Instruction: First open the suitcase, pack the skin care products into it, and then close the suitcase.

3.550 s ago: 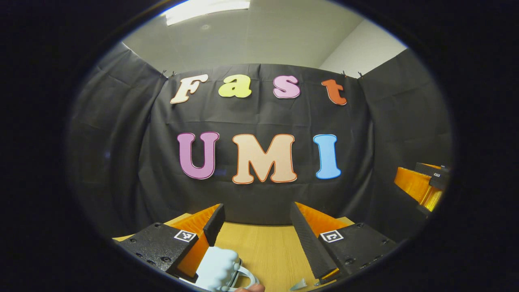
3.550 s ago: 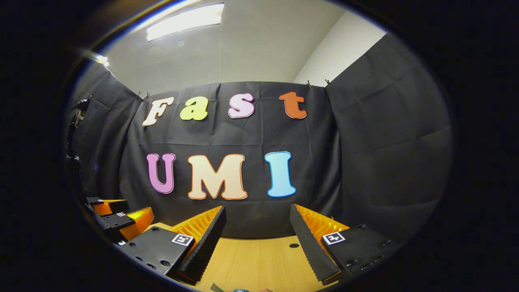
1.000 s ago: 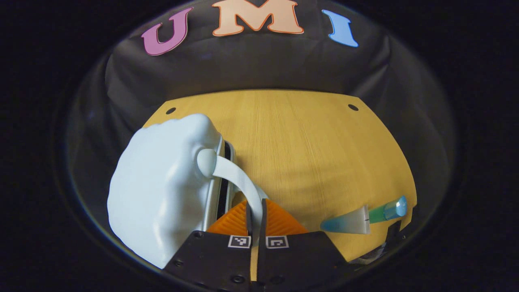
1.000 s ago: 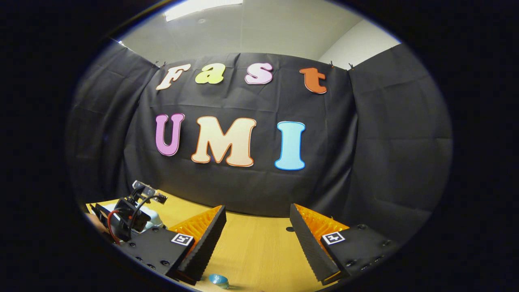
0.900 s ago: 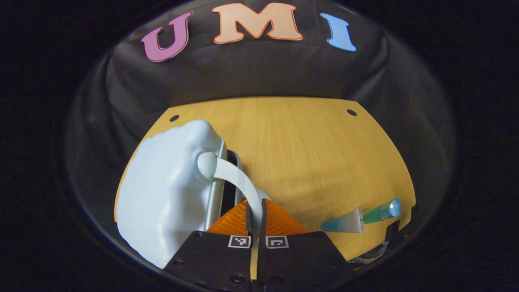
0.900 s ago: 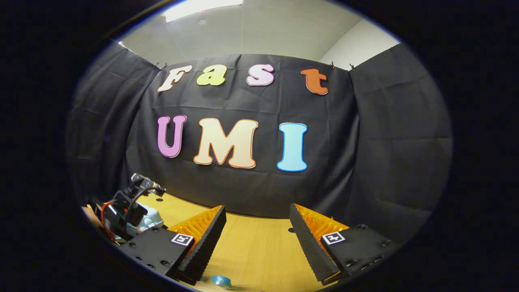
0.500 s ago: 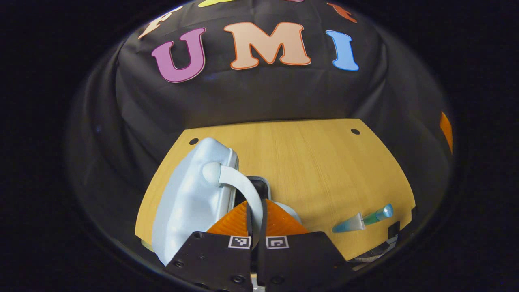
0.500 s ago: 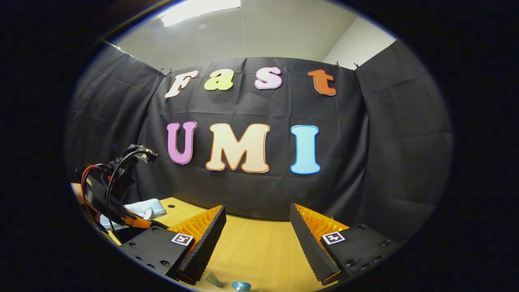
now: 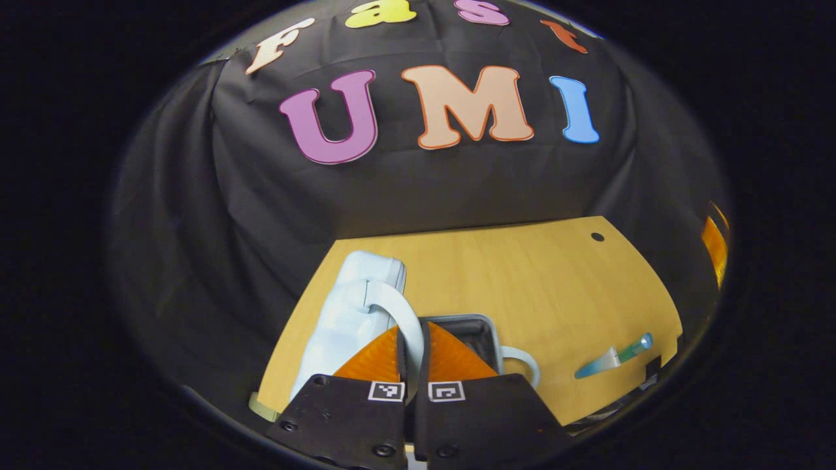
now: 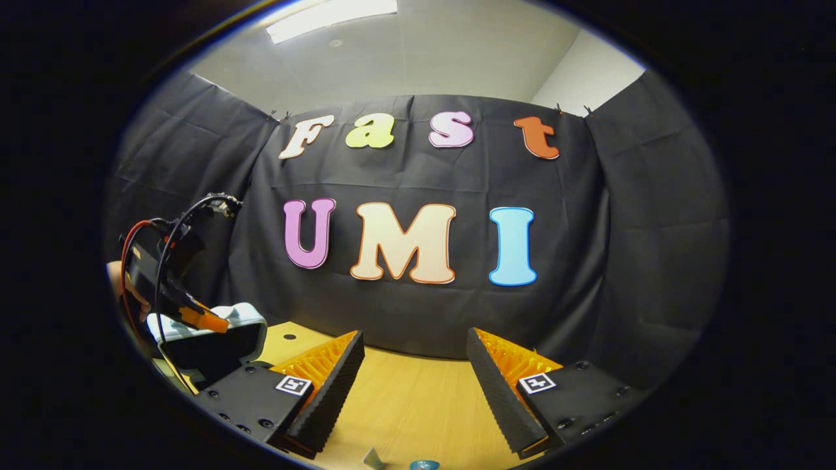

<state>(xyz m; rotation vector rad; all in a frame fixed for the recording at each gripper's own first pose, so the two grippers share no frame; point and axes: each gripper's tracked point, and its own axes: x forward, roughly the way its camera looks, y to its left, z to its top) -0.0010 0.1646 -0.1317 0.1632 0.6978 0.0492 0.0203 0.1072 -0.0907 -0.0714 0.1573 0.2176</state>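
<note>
A pale blue suitcase lies at the table's left. My left gripper [image 9: 413, 339] is shut on the white handle [image 9: 395, 307] of its lid [image 9: 349, 307], which stands raised and tipped to the left. The dark inside of the base [image 9: 467, 329] shows beside the fingers, and a second white handle [image 9: 526, 362] sticks out of the base. A skin care tube [image 9: 610, 358], white with a blue-green cap, lies on the wood to the right. My right gripper [image 10: 413, 369] hangs open above the table, with nothing between its fingers. From there the left gripper [image 10: 196, 318] shows on the lifted lid [image 10: 238, 314].
The wooden table [image 9: 522, 274] has bare wood between suitcase and tube, with a small hole [image 9: 597, 236] near its far right corner. Black cloth walls stand close behind and beside it. The tube's end [image 10: 372, 457] and cap [image 10: 424, 465] peek in under my right gripper.
My left gripper closed on the lid's handle and has pulled the lid up and leftwards, uncovering the dark inside of the base. The right gripper stays open and has barely shifted.
</note>
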